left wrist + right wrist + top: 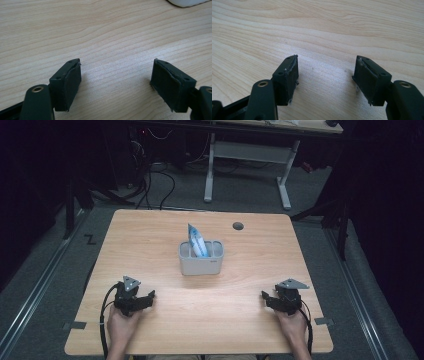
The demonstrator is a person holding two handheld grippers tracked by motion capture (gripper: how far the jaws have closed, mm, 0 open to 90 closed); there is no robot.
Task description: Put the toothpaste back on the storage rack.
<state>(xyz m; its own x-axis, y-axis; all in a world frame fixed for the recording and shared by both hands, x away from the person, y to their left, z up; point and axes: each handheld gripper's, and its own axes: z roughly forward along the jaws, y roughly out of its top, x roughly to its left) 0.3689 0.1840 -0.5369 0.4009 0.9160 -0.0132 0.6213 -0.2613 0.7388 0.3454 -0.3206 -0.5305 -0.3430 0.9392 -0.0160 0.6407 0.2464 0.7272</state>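
Both hand-held grippers wide open, empty — parked near counter's front corners.
L hand-held gripper (148,296) & R hand-held gripper (265,296) well apart from grey bin (201,264) w/ blue pouch (197,242) at counter (150,235) mid; approach pouch top slowly, pinch squarely.

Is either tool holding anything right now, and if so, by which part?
Nothing is held. The left tool and right tool both stand open over bare table, apart from the grey bin.
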